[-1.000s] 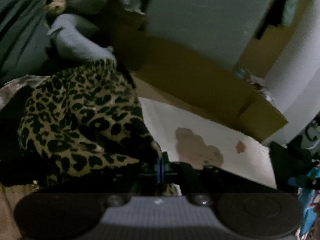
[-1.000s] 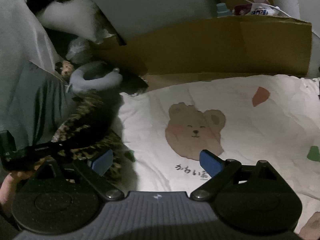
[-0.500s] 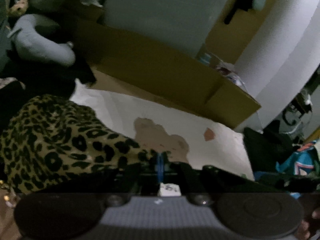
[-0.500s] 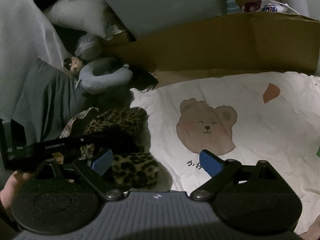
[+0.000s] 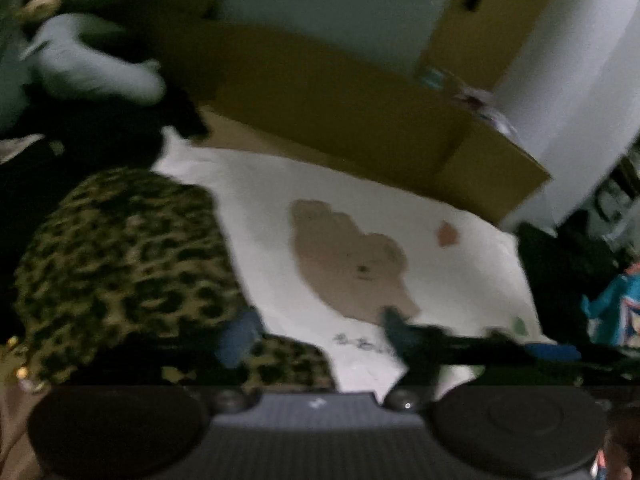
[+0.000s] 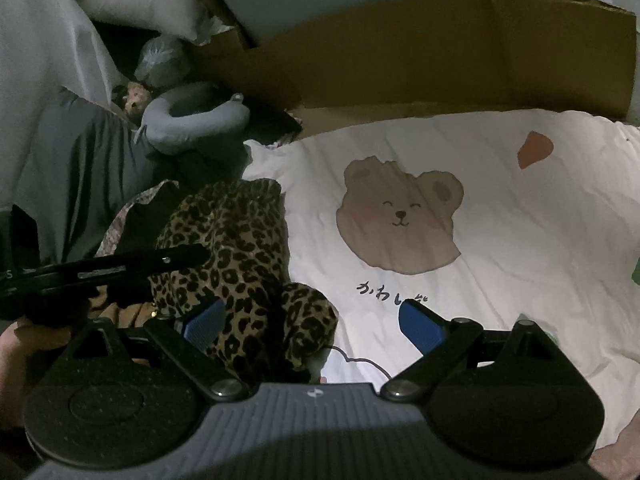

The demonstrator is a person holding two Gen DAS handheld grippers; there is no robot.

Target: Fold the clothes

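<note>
A crumpled leopard-print garment of tan fabric with black spots (image 6: pixel 240 264) lies bunched in a heap on the left edge of a white bedsheet printed with a brown bear face (image 6: pixel 480 288). One fold of it reaches toward the camera of the right wrist view.

The left hand-held gripper (image 5: pixel 316 334) hangs just over the near edge of the garment. Its jaws are opening; the left blue pad lies against the spotted cloth and the other pad stands over bare sheet, so the cloth is not pinched. This view is blurred. In the right wrist view the same tool shows as a dark bar reaching in from the left over the garment.

The right hand-held gripper (image 6: pixel 312 324) has its jaws spread wide. Its left blue pad (image 6: pixel 202 324) sits just beside the near fold of the garment, and its right pad is over the sheet, below the black lettering under the bear. Nothing is squeezed between them.

Beyond the garment, away from the camera, lies a grey-blue curved neck pillow (image 6: pixel 192 120), with a small brown plush toy (image 6: pixel 134 98) just beside it. A dark grey cloth (image 6: pixel 80 168) lies left of the garment. A brown cardboard box wall (image 6: pixel 440 52) stands along the far edge of the sheet.
</note>
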